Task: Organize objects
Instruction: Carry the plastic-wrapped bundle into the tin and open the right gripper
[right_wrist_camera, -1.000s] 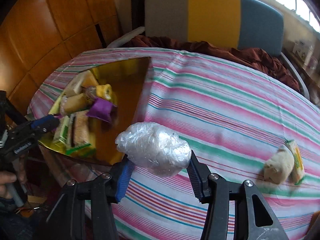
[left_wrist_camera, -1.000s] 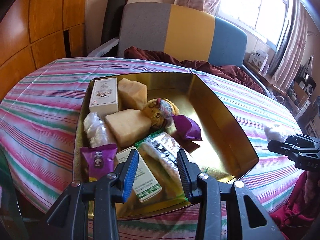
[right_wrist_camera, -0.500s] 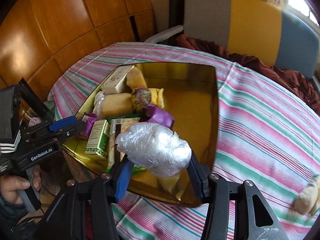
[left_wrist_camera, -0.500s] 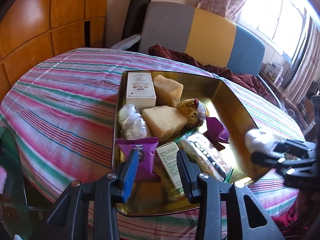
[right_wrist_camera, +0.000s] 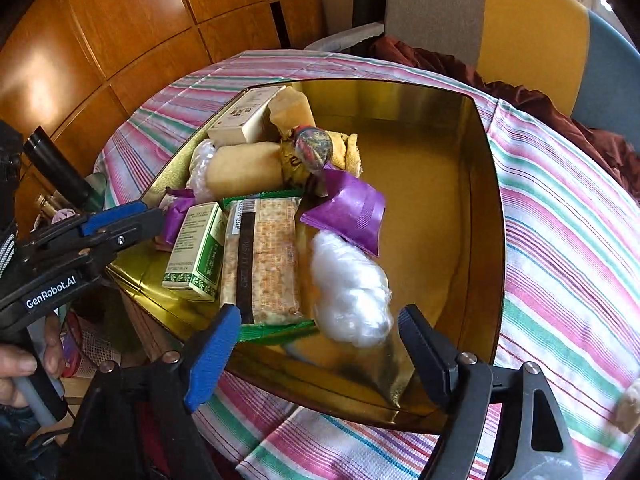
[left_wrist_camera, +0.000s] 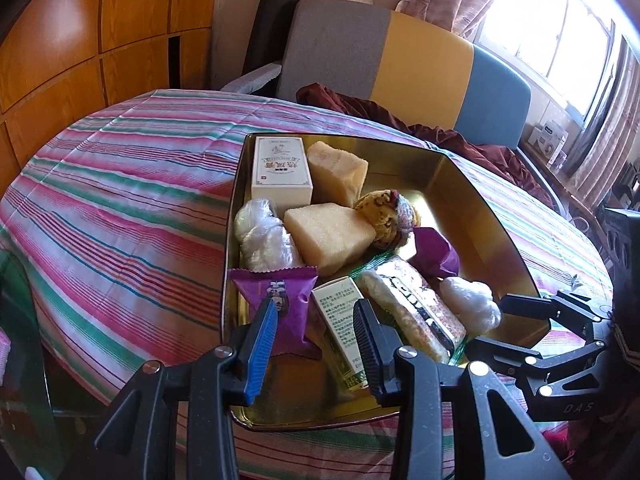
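Note:
A gold tray (right_wrist_camera: pixel 476 208) (left_wrist_camera: pixel 472 200) stands on the striped table and holds several snacks and boxes. A clear plastic-wrapped bundle (right_wrist_camera: pixel 350 290) (left_wrist_camera: pixel 470 304) lies in the tray beside a long cracker pack (right_wrist_camera: pixel 262 256) (left_wrist_camera: pixel 412 308). My right gripper (right_wrist_camera: pixel 320 350) is open just above the tray's near edge, with the bundle lying free between and beyond its fingers; it also shows in the left wrist view (left_wrist_camera: pixel 500 324). My left gripper (left_wrist_camera: pixel 316 340) is open and empty over the tray's near end, above a purple packet (left_wrist_camera: pixel 280 300) and a green box (left_wrist_camera: pixel 340 328).
The tray also holds a white box (left_wrist_camera: pixel 280 168), two pale blocks (left_wrist_camera: pixel 328 236), another wrapped bundle (left_wrist_camera: pixel 264 236) and a purple wrapper (right_wrist_camera: pixel 348 208). A tri-colour chair (left_wrist_camera: pixel 400 64) with a maroon cloth stands behind the table. A beige item (right_wrist_camera: pixel 628 404) lies at the table's right.
My right gripper moved over the tray, opened and let go of the plastic-wrapped bundle, which now lies in the tray. My left gripper stayed open and shifted a little.

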Demonstrator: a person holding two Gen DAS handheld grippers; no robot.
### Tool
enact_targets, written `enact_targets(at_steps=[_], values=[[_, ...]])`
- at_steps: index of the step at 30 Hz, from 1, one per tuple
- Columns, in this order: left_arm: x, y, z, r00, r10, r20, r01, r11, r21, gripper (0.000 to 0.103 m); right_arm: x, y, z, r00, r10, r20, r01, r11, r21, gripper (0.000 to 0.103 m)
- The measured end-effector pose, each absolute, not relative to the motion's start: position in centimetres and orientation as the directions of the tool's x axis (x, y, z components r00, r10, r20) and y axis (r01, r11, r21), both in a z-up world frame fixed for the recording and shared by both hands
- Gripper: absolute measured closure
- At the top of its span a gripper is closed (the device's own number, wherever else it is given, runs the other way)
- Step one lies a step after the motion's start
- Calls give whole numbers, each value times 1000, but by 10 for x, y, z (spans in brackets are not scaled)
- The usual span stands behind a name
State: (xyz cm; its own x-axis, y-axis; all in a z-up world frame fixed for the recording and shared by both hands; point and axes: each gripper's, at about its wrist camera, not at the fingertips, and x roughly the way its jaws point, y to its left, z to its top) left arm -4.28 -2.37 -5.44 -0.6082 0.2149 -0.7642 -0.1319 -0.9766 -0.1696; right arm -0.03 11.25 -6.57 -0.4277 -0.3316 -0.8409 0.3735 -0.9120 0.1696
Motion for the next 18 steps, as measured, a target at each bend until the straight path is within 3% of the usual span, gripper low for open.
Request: enact_targets(at_steps=[12, 18], values=[[-36, -11, -51, -603, 227, -765, -177, -973, -149, 64, 16, 112, -53, -460, -362, -811, 385, -904, 185, 21], [-32, -4, -48, -605, 239, -759, -207, -968, -140, 64, 22, 131, -40, -507, -347, -789, 342, -921, 186, 16]])
